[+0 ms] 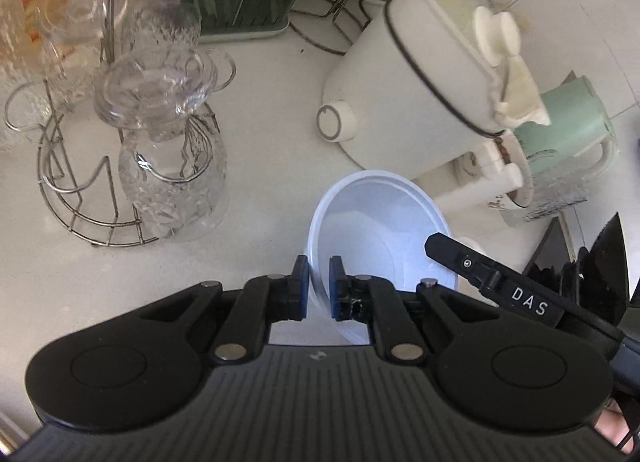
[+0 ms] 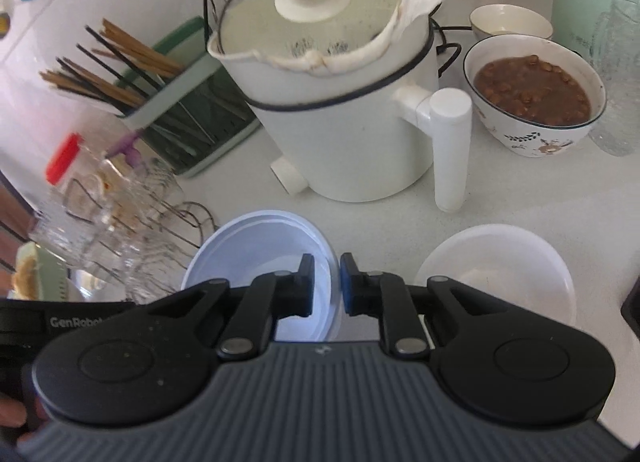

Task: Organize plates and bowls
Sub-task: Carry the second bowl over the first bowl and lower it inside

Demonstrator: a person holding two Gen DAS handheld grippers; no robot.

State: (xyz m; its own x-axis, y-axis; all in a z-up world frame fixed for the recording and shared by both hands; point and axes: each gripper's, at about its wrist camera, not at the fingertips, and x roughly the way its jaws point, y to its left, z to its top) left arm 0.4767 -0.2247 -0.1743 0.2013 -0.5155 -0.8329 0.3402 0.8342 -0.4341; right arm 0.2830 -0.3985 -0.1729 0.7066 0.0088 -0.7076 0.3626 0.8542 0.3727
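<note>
A pale blue-white plastic bowl [image 1: 376, 222] sits on the white counter. My left gripper [image 1: 319, 288] is shut on its near-left rim. My right gripper [image 2: 327, 286] is shut on the right rim of the same bowl [image 2: 256, 258], and its finger shows in the left wrist view [image 1: 472, 262]. A second white bowl [image 2: 496, 282] sits to the right of it on the counter. A patterned bowl of brown food [image 2: 536, 98] and a small cream bowl [image 2: 510, 22] stand further back right.
A white electric pot with lid and handle [image 2: 332, 102] stands just behind the bowl. A wire rack with glasses [image 1: 132, 150] is at the left. A green chopstick holder [image 2: 176, 102], a mint kettle [image 1: 568, 130] and a glass jug [image 2: 616, 78] crowd the back.
</note>
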